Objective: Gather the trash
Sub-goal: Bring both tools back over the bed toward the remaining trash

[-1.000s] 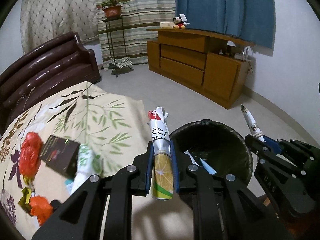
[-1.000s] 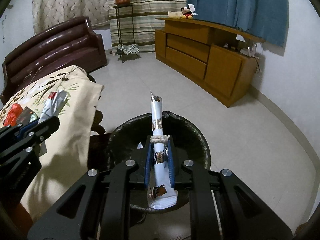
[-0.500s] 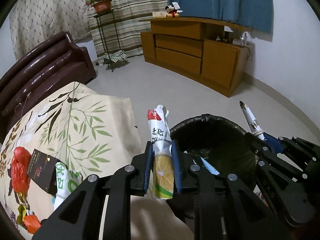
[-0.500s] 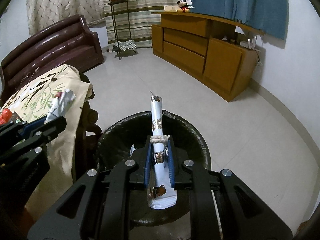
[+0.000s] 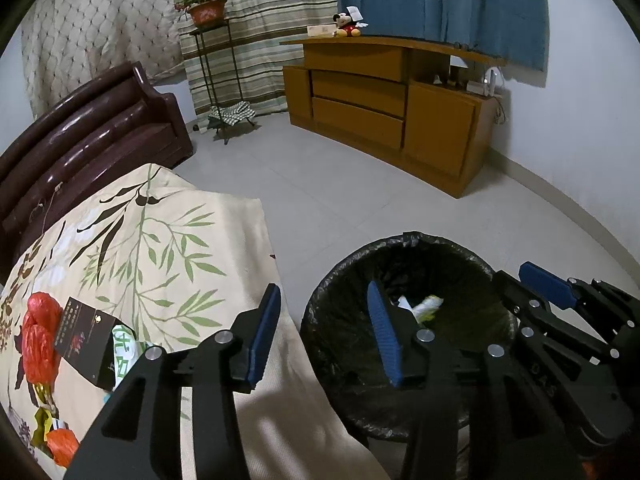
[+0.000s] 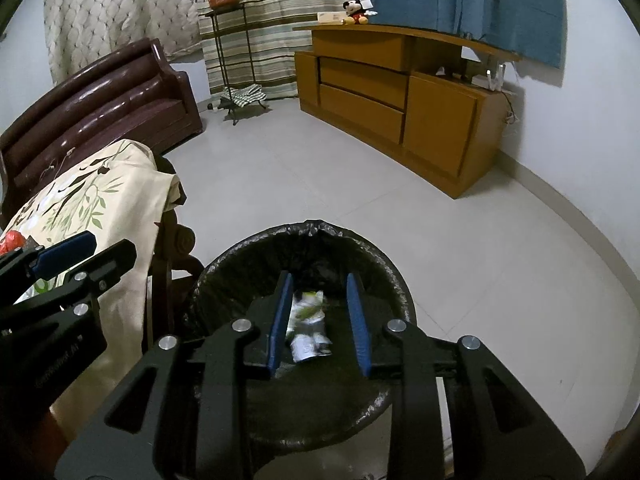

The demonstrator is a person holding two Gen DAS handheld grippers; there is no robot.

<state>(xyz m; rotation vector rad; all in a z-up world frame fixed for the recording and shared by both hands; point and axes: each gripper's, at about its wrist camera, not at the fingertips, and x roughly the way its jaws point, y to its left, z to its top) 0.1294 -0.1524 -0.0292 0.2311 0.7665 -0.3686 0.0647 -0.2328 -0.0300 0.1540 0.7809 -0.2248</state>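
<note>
Now crinkly wrappers [image 6: 310,326] in round, black-lined bin [image 6: 384,272].

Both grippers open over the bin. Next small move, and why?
Probably swing the left gripper back toward the black packet on the tablecloth. Both grippers are open and empty, wrappers lie in the bin, and trash remains on the table.

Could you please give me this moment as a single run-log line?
left gripper: open, nothing held | right gripper: open over bin | wrappers: in bin | trash on tablecloth: remains
</note>
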